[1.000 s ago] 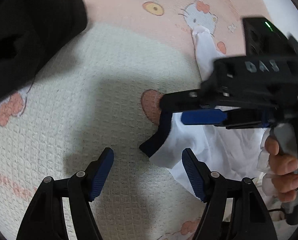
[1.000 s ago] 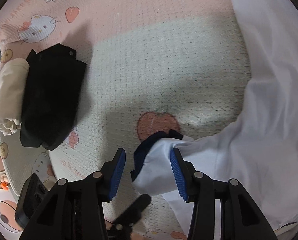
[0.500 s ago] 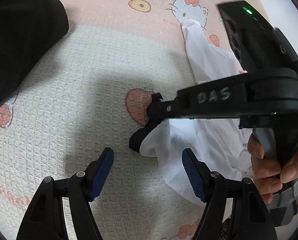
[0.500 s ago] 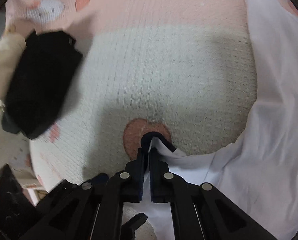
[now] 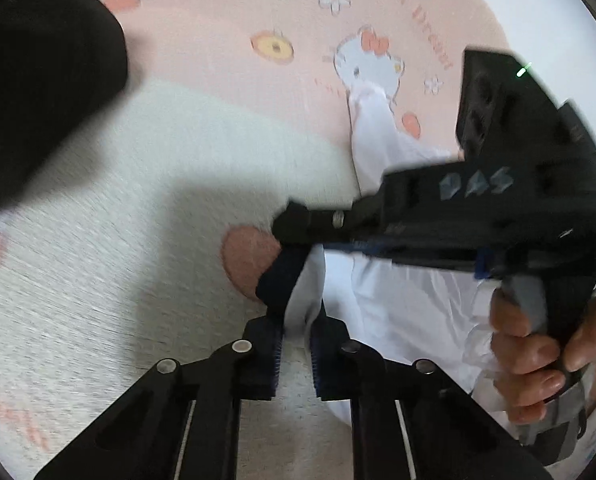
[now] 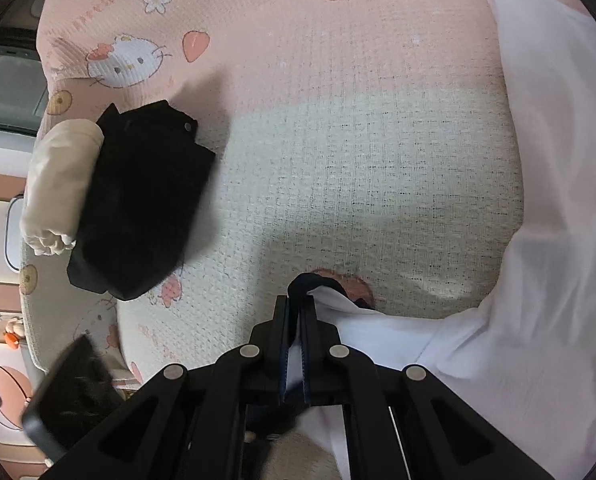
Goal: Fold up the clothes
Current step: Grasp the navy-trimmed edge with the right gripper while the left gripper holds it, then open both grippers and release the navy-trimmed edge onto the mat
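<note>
A home bedroom: cartoon-cat bedspread (image 6: pixel 338 140), folded clothes (image 6: pixel 138 200) on it.

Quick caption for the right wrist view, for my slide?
Right gripper shut on the white shirt's navy-trimmed edge, folded black garment lying beside it on the cartoon-print blanket.

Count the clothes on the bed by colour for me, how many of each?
White: 1, the white shirt with a navy trim, pinched by both grippers.
Black: 1, the folded black garment.
Cream: 1, the rolled cream garment beside it.
Total: 3
</note>
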Tool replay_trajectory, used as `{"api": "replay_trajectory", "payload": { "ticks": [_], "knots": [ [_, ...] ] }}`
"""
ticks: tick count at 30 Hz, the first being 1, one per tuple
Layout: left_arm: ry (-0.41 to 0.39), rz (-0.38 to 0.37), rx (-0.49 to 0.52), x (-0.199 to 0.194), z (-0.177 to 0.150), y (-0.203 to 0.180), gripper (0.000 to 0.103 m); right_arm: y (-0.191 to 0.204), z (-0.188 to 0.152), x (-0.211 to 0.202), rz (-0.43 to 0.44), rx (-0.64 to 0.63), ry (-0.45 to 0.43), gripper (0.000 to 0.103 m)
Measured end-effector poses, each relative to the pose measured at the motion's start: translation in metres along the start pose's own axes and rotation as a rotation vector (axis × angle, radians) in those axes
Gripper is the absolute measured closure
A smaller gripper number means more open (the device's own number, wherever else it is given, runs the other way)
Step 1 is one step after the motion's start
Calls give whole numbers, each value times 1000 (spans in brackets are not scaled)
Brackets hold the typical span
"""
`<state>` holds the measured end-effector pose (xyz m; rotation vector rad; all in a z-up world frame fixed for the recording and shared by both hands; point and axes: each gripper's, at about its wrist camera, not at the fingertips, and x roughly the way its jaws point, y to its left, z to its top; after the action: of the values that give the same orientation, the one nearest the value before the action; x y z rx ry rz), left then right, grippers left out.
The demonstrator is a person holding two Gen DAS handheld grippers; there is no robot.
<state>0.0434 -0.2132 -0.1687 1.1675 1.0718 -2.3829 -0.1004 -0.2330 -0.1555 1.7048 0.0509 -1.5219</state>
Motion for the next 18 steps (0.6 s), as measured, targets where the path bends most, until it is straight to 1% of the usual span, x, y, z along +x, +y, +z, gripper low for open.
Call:
{"api": "replay_trajectory", "payload": {
  "ticks": [3, 7, 9, 12, 14, 16, 17, 18],
  "knots": [
    [14, 32, -14, -7, 3, 7, 94, 3, -1, 4, -37, -22, 30, 101],
    [24, 78, 2, -13, 2, 11, 94, 19, -4, 18, -78, -66, 68, 100],
    [30, 117, 12, -13, -1, 10, 94, 25, -4, 24, -87, -85, 81, 99],
    [70, 144, -15, -3, 3, 9, 94, 31, -2, 34, -103, -100, 90, 97],
    [89, 156, -25, 3, -1, 12, 94, 36, -3, 42, -142, -138, 117, 97],
    [77, 131, -49, -1, -4, 17, 94, 39, -7, 46, -180, -180, 120, 97],
    [69, 115, -63, -3, -6, 20, 94, 40, -9, 46, -183, -194, 114, 92],
    [61, 100, -77, -6, -7, 23, 94, 40, -11, 45, -178, -206, 106, 79]
  ]
}}
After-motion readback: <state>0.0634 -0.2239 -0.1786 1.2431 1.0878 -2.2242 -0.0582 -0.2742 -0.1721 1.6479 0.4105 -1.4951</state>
